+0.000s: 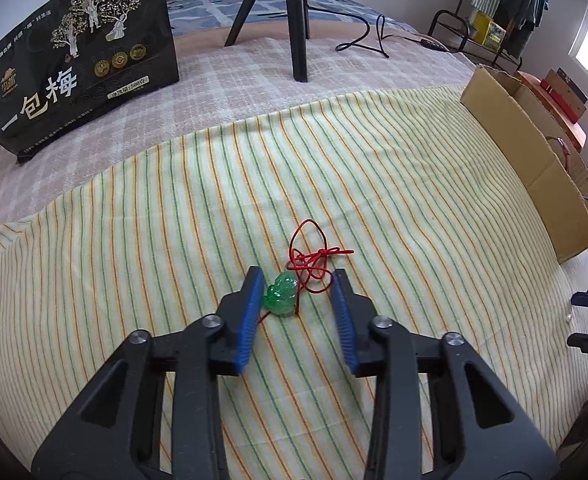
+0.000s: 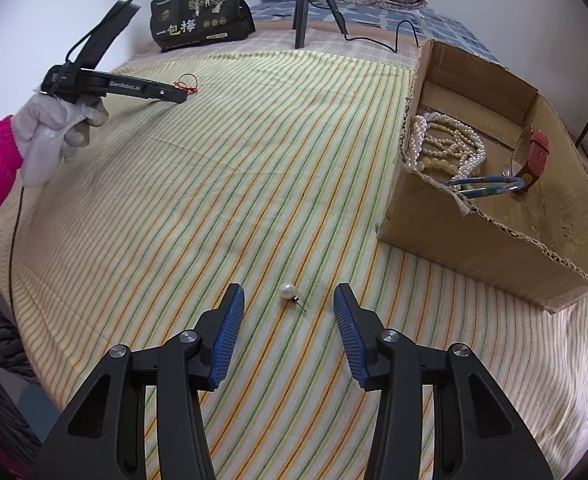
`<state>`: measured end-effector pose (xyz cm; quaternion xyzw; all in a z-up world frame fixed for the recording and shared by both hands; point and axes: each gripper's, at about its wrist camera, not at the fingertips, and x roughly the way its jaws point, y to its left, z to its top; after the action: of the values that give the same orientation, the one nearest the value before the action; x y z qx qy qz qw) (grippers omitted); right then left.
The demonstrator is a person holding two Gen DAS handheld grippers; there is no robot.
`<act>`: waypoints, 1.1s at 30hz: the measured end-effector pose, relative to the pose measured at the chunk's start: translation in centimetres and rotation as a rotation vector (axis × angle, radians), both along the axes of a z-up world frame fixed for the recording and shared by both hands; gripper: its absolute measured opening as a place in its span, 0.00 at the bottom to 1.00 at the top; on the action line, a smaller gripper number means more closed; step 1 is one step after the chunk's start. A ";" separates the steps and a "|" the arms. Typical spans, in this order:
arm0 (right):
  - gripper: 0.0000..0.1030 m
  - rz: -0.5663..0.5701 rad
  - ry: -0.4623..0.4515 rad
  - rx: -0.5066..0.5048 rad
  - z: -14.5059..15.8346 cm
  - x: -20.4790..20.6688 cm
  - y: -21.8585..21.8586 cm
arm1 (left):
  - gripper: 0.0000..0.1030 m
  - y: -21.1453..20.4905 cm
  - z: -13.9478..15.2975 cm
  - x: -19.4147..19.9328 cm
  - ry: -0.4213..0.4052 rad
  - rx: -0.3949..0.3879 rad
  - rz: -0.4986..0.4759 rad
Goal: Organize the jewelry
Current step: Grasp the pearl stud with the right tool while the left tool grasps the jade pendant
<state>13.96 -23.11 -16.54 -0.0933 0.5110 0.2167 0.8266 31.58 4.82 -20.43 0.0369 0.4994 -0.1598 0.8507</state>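
Note:
A green glass pendant (image 1: 280, 294) on a tangled red cord (image 1: 312, 256) lies on the striped cloth (image 1: 154, 220). My left gripper (image 1: 297, 272) straddles it. The pendant rests against the left pad (image 1: 252, 320), while the right pad stands apart from it, so the gripper is open. In the right wrist view a pearl stud earring (image 2: 289, 292) lies between the fingers of my right gripper (image 2: 288, 287), which is open and touches nothing. A gloved hand (image 2: 54, 128) holds the left gripper (image 2: 178, 96) at the far left.
An open cardboard box (image 2: 474, 236) at the right holds pearl necklaces (image 2: 446, 144), a blue bangle (image 2: 482, 184) and a red strap watch (image 2: 536, 148). At the back stand a black snack bag (image 1: 78, 56) and tripod legs (image 1: 298, 20) with a cable.

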 end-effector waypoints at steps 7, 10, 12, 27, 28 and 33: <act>0.41 0.009 -0.002 -0.010 -0.3 -0.1 0.2 | 0.27 -0.7 -0.2 -0.5 -0.004 0.027 -0.016; 0.39 0.012 -0.003 -0.017 -0.4 0.0 0.3 | 0.25 -0.8 -0.2 -0.5 -0.005 0.028 -0.016; 0.37 0.012 -0.002 -0.016 -0.5 0.1 0.2 | 0.24 -0.8 -0.2 -0.5 -0.005 0.029 -0.017; 0.07 0.035 -0.004 -0.042 -0.5 0.1 0.8 | 0.15 -1.3 -0.1 -0.9 -0.029 0.055 -0.013; 0.07 0.033 -0.002 -0.039 -0.5 0.2 0.8 | 0.15 -1.2 -0.1 -1.0 -0.030 0.051 -0.008; 0.07 0.032 -0.010 -0.014 0.0 0.2 0.8 | 0.15 -1.0 0.4 -1.3 -0.036 0.042 0.010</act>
<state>14.15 -22.29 -16.53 -0.1087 0.5068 0.2259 0.8248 30.30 3.86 -20.01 0.0552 0.4874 -0.1443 0.8594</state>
